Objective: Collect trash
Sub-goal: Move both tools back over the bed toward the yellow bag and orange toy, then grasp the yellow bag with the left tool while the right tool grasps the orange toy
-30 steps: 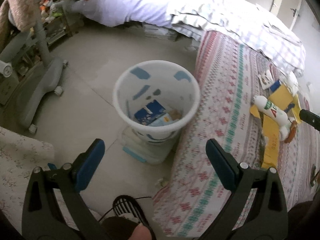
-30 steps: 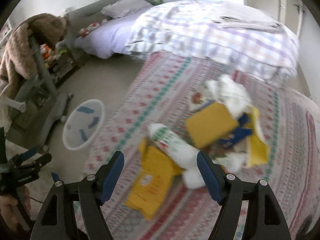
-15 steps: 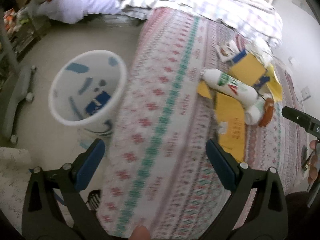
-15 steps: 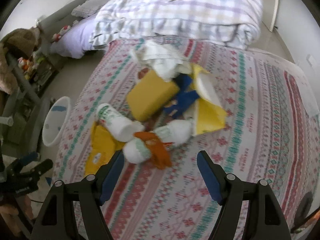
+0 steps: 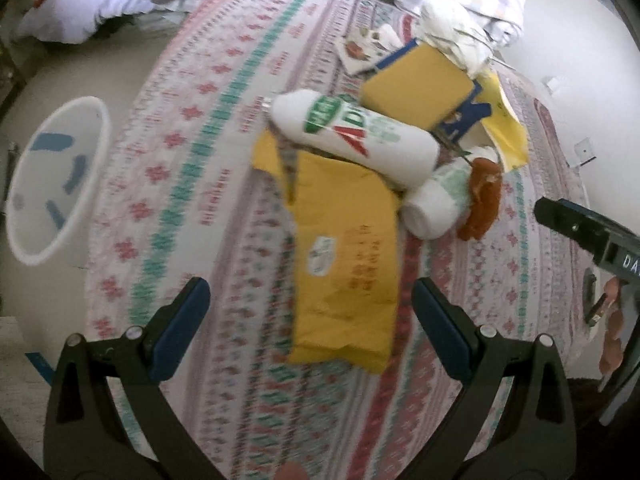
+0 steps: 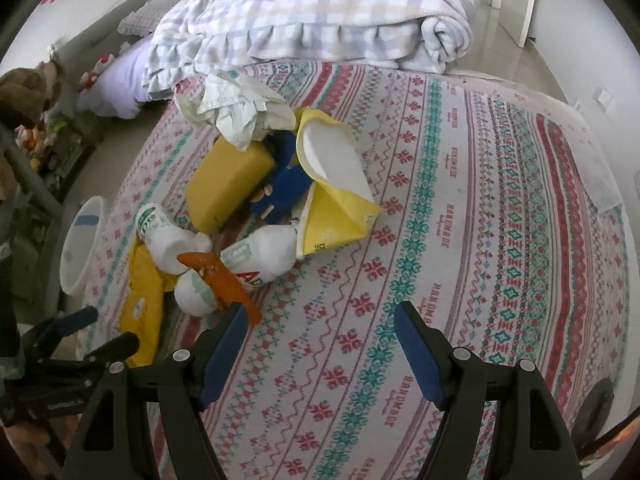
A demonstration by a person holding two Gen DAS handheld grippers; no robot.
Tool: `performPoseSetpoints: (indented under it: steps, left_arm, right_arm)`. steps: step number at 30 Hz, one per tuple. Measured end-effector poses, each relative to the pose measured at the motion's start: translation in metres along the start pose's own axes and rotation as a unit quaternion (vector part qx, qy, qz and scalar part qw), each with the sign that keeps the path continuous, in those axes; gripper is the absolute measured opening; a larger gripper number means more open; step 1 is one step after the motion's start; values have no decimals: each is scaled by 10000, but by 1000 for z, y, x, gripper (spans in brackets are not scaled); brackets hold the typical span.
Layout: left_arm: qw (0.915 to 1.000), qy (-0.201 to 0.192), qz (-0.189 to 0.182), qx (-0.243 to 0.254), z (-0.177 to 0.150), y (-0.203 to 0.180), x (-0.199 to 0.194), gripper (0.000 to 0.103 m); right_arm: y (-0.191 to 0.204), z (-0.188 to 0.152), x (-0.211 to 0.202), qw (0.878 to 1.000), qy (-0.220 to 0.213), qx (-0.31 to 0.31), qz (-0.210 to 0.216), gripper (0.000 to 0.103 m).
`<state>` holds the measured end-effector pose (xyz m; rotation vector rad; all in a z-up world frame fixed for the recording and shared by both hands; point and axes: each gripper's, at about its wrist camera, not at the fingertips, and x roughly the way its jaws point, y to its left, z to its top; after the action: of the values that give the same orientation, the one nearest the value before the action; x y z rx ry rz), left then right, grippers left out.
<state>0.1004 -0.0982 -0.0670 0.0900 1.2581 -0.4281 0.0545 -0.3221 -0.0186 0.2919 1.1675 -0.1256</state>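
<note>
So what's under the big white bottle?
The bottle lies partly on a yellow envelope on the bedspread. What else hides beneath it can't be seen.

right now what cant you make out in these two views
- White bin contents: left view shows only its blurred inside wall; right view shows it edge-on.
- Bottle label: motion blur, letters partly turned away.
- Yellow envelope print: blurred.
- Blue box: mostly hidden under yellow packaging.

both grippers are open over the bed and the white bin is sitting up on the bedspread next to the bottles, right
Not quite. The white bin stands on the floor beside the bed, not on the bedspread; the left wrist view shows it. Both the left gripper and right gripper are open.
</note>
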Motion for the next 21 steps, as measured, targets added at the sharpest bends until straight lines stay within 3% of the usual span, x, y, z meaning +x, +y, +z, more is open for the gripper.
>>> performPoseSetpoints:
  steps: [3,7,9,11,21]
  left_arm:
    - [10000,57,-47,35,3,-6,9,100]
    - [9999,94,20,41,4,-9,18,91]
    - [9999,38,101,129,7,-13,19,80]
    - [9996,18,147,222,11,-16,18,58]
    - [9999,-31,-130,36,16,-5,2,48]
  right_arm:
    - [2,-1,3,10000,45,-63,-8,77]
    - [7,0,7,9998,92,-174,-13,77]
    - [10,1,10,9997,119,-234,-8,77]
    - [13,2,13,9995,141,-290,-2,77]
    - [28,7,28,9987,263,-422,118,77]
